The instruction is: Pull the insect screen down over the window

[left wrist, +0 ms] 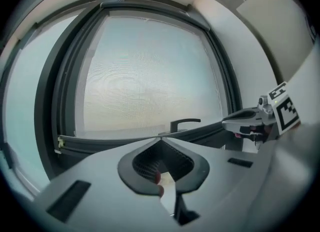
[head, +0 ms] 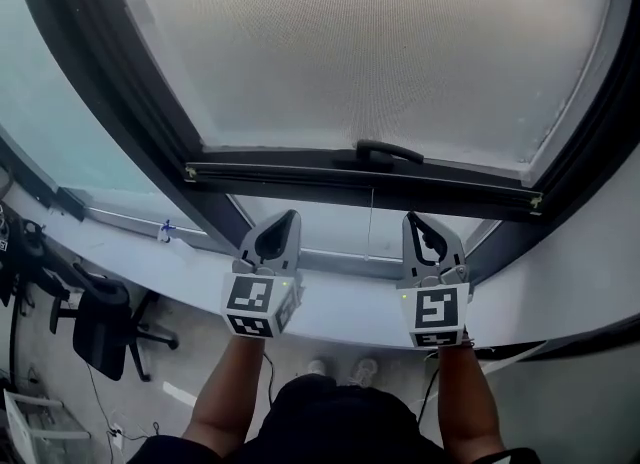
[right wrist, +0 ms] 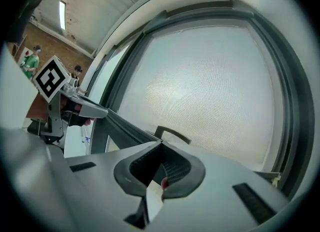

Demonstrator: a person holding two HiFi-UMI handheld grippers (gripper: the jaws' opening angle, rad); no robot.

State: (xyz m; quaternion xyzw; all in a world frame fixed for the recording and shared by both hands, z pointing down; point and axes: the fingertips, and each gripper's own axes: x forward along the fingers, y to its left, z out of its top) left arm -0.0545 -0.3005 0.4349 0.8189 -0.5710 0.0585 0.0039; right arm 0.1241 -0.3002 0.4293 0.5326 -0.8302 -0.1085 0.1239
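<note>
The pale mesh insect screen (head: pixel 370 42) fills the dark window frame (head: pixel 120 82) down to its dark bottom bar (head: pixel 330 167). The bar carries a dark curved handle (head: pixel 390 152) near mid-length. The bar stands above the white sill (head: pixel 330 314), and a strip of bare glass shows between the two. A thin cord (head: pixel 370 222) hangs from the bar into that strip.

The left gripper (head: pixel 284 220) and the right gripper (head: pixel 417 220) are held side by side below the bar and clear of it. Both point roughly level at the window. The handle lies above them, nearer the right gripper. On each gripper the jaws are pressed together with nothing between the tips. A bare left forearm (head: pixel 225 392) and a bare right forearm (head: pixel 465 402) run back from the grippers to the lower edge of the head view.

Limits of view:
- The top of the screen is cut off in the head view.
- The cord is faint, and its lower end cannot be traced.
- In each gripper view, a small reddish spot in the hollow behind the closed tips cannot be identified.
- A black office chair (head: pixel 100 332) stands on the floor at lower left.
</note>
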